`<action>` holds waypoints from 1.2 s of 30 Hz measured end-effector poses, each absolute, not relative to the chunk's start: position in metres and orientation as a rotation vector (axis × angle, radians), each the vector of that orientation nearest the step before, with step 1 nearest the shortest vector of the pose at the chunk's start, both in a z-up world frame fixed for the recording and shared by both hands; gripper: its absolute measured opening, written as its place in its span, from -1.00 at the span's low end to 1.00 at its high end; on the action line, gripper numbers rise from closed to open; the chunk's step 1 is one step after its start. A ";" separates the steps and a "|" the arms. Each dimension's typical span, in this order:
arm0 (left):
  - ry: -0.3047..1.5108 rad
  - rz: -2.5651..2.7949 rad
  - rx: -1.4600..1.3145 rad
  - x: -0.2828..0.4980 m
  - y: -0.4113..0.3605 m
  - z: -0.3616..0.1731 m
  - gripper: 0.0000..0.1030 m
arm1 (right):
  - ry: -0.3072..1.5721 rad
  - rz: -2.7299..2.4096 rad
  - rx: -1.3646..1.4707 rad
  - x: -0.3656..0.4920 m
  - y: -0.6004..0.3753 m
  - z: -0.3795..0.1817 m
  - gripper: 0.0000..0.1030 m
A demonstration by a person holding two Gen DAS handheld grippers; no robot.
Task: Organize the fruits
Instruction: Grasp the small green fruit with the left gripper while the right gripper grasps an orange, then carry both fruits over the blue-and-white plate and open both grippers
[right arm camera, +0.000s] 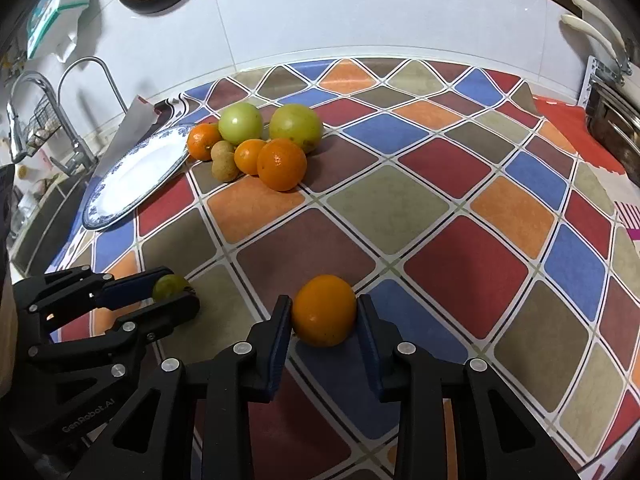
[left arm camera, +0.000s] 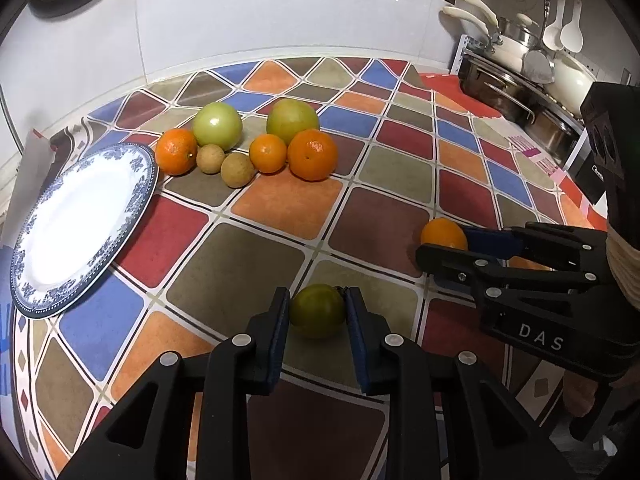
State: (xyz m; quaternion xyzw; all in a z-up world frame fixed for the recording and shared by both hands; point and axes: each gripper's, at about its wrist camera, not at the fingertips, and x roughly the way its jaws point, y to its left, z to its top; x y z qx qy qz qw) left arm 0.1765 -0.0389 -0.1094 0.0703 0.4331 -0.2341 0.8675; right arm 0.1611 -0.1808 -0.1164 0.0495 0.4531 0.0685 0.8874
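My left gripper [left arm camera: 317, 306] is shut on a small dark green fruit [left arm camera: 317, 316] that rests on the checkered tablecloth [left arm camera: 248, 264]; the same gripper [right arm camera: 176, 290] and green fruit [right arm camera: 170, 286] show at the lower left of the right wrist view. My right gripper [right arm camera: 323, 312] is shut on an orange [right arm camera: 324, 310], seen also from the side as the right gripper [left arm camera: 430, 246] on the orange [left arm camera: 443, 233]. A blue-rimmed white plate [left arm camera: 86, 224] lies at the left, with nothing on it. Beside it sits a cluster of oranges [left arm camera: 312, 155], green fruits [left arm camera: 218, 126] and small brown fruits [left arm camera: 237, 169].
Pots and pans on a rack [left arm camera: 516, 80] stand at the far right. A white tiled wall [left arm camera: 260, 20] backs the table. A sink with a faucet [right arm camera: 44, 120] lies beyond the plate [right arm camera: 136, 174] on the left.
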 end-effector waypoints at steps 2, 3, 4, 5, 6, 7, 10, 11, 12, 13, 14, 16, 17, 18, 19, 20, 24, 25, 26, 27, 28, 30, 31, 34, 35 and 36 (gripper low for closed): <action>0.899 -0.492 0.141 0.177 -0.036 -0.106 -0.45 | 0.937 0.146 0.109 0.161 -0.179 -0.115 -0.36; 0.895 -0.492 0.139 0.177 -0.036 -0.104 -0.45 | 0.934 0.146 0.110 0.160 -0.178 -0.113 -0.36; 0.890 -0.491 0.137 0.176 -0.035 -0.102 -0.45 | 0.930 0.148 0.111 0.160 -0.177 -0.112 -0.36; 0.884 -0.489 0.136 0.176 -0.033 -0.100 -0.45 | 0.927 0.150 0.113 0.160 -0.175 -0.109 -0.36; 0.879 -0.485 0.136 0.176 -0.032 -0.098 -0.45 | 0.924 0.153 0.115 0.159 -0.174 -0.107 -0.36; 0.873 -0.481 0.135 0.176 -0.030 -0.095 -0.45 | 0.917 0.155 0.114 0.159 -0.172 -0.105 -0.36; 0.856 -0.471 0.123 0.175 -0.021 -0.088 -0.45 | 0.899 0.163 0.113 0.158 -0.166 -0.097 -0.36; 0.847 -0.463 0.120 0.175 -0.016 -0.084 -0.45 | 0.894 0.168 0.110 0.158 -0.164 -0.094 -0.36; 0.844 -0.458 0.117 0.176 -0.014 -0.082 -0.45 | 0.885 0.173 0.106 0.158 -0.160 -0.091 -0.36; 0.842 -0.452 0.115 0.176 -0.011 -0.079 -0.45 | 0.880 0.177 0.103 0.159 -0.157 -0.088 -0.36; 0.836 -0.445 0.110 0.177 -0.006 -0.076 -0.45 | 0.872 0.184 0.100 0.159 -0.154 -0.084 -0.36; 0.823 -0.429 0.108 0.177 0.002 -0.070 -0.45 | 0.855 0.198 0.094 0.160 -0.146 -0.077 -0.36; 0.815 -0.422 0.108 0.177 0.006 -0.067 -0.45 | 0.847 0.206 0.092 0.160 -0.142 -0.074 -0.36; 0.804 -0.414 0.104 0.178 0.012 -0.063 -0.45 | 0.839 0.214 0.089 0.161 -0.138 -0.071 -0.36; 0.799 -0.409 0.102 0.178 0.015 -0.060 -0.45 | 0.830 0.223 0.084 0.162 -0.133 -0.067 -0.36; 0.790 -0.401 0.101 0.179 0.021 -0.056 -0.45 | 0.822 0.231 0.080 0.164 -0.129 -0.064 -0.36; 0.751 -0.376 0.096 0.180 0.041 -0.043 -0.45 | 0.795 0.262 0.073 0.170 -0.109 -0.053 -0.36; 0.743 -0.370 0.095 0.181 0.046 -0.041 -0.45 | 0.789 0.272 0.071 0.172 -0.103 -0.050 -0.36; 0.737 -0.364 0.094 0.183 0.051 -0.038 -0.45 | 0.783 0.279 0.069 0.174 -0.098 -0.048 -0.36; 0.732 -0.359 0.094 0.184 0.056 -0.035 -0.45 | 0.776 0.287 0.065 0.177 -0.092 -0.046 -0.36; 0.726 -0.353 0.095 0.186 0.060 -0.033 -0.45 | 0.772 0.292 0.063 0.179 -0.088 -0.045 -0.36; 0.713 -0.339 0.096 0.189 0.072 -0.028 -0.45 | 0.759 0.305 0.058 0.184 -0.077 -0.041 -0.36; 0.709 -0.335 0.096 0.191 0.075 -0.027 -0.45 | 0.753 0.311 0.057 0.188 -0.071 -0.040 -0.36; 0.693 -0.318 0.091 0.196 0.090 -0.022 -0.45 | 0.741 0.330 0.057 0.196 -0.055 -0.036 -0.36; 0.688 -0.314 0.088 0.198 0.095 -0.020 -0.45 | 0.738 0.336 0.058 0.198 -0.051 -0.035 -0.36; 0.684 -0.311 0.087 0.200 0.099 -0.019 -0.45 | 0.735 0.342 0.056 0.200 -0.046 -0.033 -0.36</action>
